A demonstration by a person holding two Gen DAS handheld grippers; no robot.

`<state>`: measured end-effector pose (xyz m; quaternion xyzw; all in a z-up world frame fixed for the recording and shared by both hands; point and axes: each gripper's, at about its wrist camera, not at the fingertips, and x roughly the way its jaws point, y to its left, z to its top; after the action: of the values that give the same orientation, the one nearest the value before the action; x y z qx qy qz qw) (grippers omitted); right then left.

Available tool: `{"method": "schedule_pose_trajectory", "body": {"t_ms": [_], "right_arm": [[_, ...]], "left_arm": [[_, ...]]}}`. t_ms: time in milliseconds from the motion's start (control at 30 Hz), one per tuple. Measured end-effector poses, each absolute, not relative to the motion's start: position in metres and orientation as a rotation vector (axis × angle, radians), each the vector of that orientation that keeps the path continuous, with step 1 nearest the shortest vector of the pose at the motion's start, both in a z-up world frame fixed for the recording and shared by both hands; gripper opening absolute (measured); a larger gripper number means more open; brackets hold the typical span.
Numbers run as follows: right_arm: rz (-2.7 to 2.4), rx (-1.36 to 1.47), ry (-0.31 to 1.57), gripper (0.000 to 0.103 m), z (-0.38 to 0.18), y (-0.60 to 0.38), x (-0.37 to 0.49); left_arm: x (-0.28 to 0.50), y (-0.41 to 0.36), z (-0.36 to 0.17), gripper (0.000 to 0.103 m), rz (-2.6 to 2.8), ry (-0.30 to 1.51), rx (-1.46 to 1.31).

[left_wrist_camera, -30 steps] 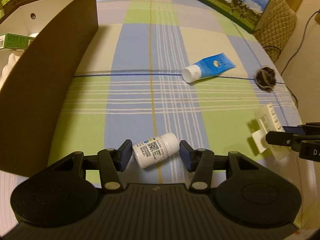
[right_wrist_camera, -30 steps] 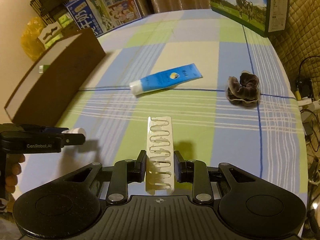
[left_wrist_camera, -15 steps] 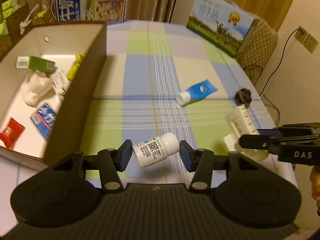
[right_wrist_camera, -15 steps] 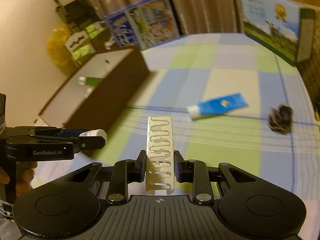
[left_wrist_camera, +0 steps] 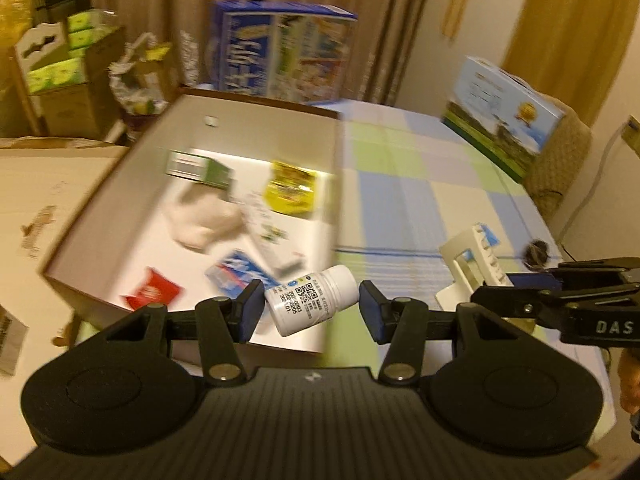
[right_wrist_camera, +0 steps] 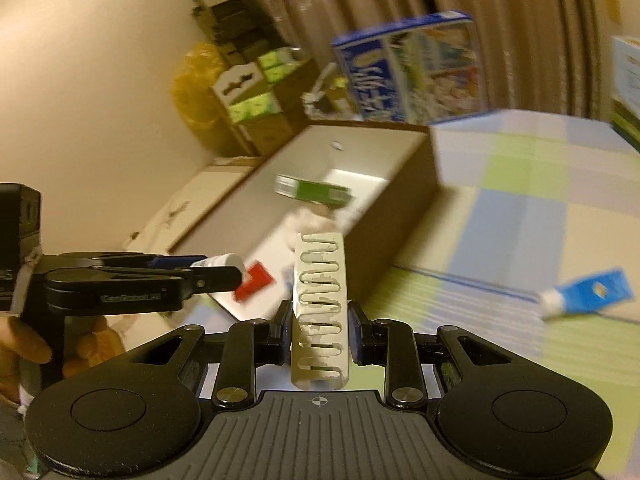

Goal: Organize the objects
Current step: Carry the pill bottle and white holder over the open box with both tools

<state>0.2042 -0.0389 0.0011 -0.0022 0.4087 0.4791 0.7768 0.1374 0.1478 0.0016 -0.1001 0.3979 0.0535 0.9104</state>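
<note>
A small white plastic bottle (left_wrist_camera: 311, 305) is clamped in the left gripper (left_wrist_camera: 311, 308) over the cardboard box (left_wrist_camera: 256, 128); a slotted white plastic strip (right_wrist_camera: 319, 308) is gripped by the right gripper (right_wrist_camera: 319, 330).

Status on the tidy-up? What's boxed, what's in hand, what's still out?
Done: the cardboard box already holds a green carton, yellow packet, red packet and other items.
In hand: the left gripper carries a white bottle; the right gripper grips a white slotted tray.
Left: the blue tube and dark scrunchie still lie on the checked tablecloth.
</note>
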Motion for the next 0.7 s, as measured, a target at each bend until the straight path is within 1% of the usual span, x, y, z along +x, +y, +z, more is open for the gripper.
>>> {"method": "schedule_pose_trajectory", "body": {"t_ms": [333, 700], "right_arm": [[1.051, -0.053, 0.89, 0.025, -0.009, 0.051, 0.203], [0.936, -0.136, 0.92, 0.025, -0.039, 0.114, 0.235]], "left_arm": [[0.143, 0.231, -0.001, 0.047, 0.19, 0.835, -0.181], [0.188, 0.276, -0.032, 0.047, 0.169, 0.919, -0.134]]}}
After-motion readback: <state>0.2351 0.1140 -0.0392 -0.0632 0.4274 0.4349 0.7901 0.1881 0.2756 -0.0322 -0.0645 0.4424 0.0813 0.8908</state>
